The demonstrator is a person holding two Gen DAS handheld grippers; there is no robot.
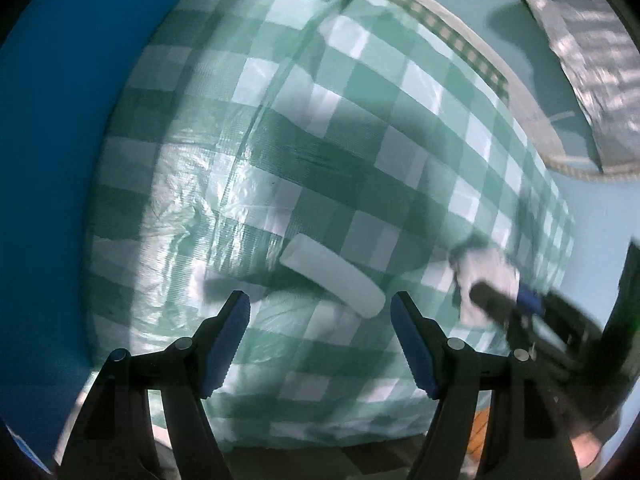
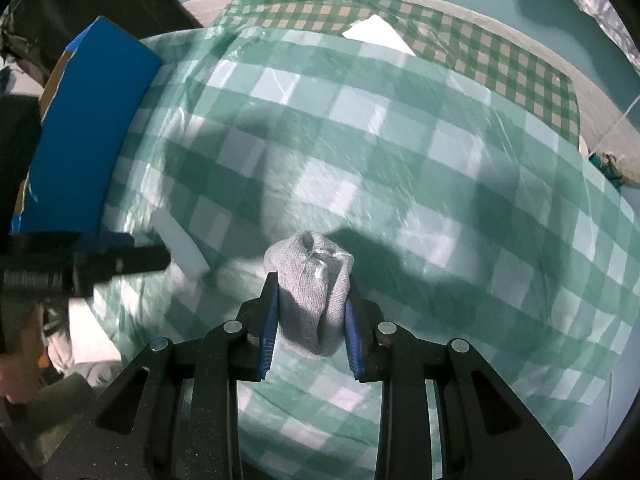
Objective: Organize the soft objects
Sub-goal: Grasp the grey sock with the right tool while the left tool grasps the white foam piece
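My right gripper [image 2: 311, 284] is shut on a grey knitted cloth [image 2: 310, 280], bunched between its blue pads and held above the green-and-white checked tablecloth [image 2: 400, 152]. It shows blurred at the right of the left wrist view [image 1: 508, 300], with the cloth [image 1: 480, 280] as a pale lump. My left gripper [image 1: 320, 304] is open and empty, just above a white foam block [image 1: 332, 276] that lies on the tablecloth [image 1: 320, 120]. The block also shows in the right wrist view [image 2: 180, 240], next to the left gripper [image 2: 132, 260].
A blue box [image 2: 92, 132] stands at the table's left edge and fills the left of the left wrist view [image 1: 60, 160]. A smaller-checked cloth [image 2: 460, 40] with a white piece [image 2: 378, 34] on it lies at the far side. A silvery bag [image 1: 592, 52] sits far right.
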